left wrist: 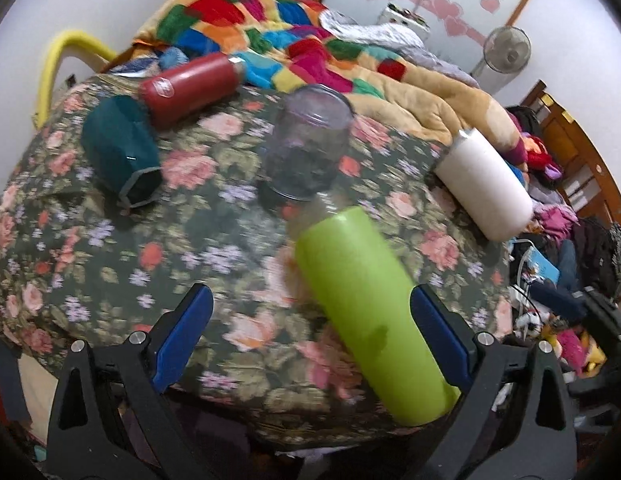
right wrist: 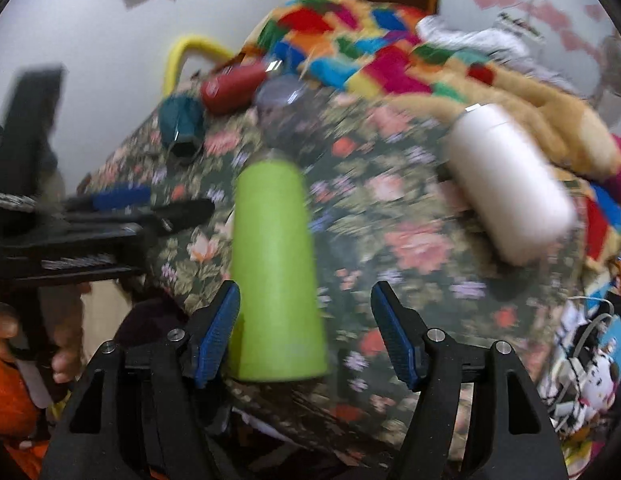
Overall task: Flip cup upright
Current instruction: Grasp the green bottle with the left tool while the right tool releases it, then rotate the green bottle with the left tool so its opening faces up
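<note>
A lime green cup (left wrist: 366,304) lies on its side on the floral cloth, its closed base toward me. My left gripper (left wrist: 310,336) is open, the cup's near end lying between its fingers toward the right one. In the right wrist view the green cup (right wrist: 276,272) lies between the fingers of my open right gripper (right wrist: 306,332), close to the left pad (right wrist: 218,336). My left gripper (right wrist: 146,208) shows at the left of that view. Neither gripper holds the cup.
Other cups lie on their sides on the cloth: a teal one (left wrist: 122,152), a red one (left wrist: 190,88), a clear purple one (left wrist: 306,144) and a white one (left wrist: 486,184). A patchwork blanket (left wrist: 270,40) lies behind. The table's edge (left wrist: 270,432) is near me.
</note>
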Tool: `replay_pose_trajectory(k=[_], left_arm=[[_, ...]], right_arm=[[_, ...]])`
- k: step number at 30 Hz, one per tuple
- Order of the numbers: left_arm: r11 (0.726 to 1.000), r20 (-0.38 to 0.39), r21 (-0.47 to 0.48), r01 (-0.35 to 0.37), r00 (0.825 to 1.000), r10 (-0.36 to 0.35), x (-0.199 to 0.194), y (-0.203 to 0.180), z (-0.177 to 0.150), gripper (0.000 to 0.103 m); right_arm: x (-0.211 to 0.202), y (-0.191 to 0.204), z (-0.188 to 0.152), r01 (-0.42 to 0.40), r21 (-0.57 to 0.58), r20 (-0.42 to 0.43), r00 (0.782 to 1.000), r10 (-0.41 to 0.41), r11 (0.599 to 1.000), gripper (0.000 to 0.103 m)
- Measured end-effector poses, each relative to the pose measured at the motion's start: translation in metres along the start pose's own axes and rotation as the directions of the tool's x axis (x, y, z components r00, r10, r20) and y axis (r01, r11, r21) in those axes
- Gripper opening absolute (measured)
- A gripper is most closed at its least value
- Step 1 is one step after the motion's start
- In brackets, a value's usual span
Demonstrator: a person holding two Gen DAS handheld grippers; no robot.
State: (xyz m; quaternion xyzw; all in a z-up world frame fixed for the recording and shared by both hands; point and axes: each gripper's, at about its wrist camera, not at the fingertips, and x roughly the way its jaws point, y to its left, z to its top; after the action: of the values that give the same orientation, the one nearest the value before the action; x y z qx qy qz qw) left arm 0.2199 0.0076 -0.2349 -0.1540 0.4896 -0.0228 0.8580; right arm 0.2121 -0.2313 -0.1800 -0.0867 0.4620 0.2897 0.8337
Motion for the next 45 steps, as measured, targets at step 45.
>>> replay_pose_trajectory(k=[45], left_arm=[[0.957, 0.204, 0.264, -0.119, 0.977, 0.065, -0.033, -0.106, 0.053, 0.062]], right_arm=[[-0.073, -0.05, -0.037, 0.109, 0.268, 0.185, 0.969, -0.163, 0.957, 0.073]])
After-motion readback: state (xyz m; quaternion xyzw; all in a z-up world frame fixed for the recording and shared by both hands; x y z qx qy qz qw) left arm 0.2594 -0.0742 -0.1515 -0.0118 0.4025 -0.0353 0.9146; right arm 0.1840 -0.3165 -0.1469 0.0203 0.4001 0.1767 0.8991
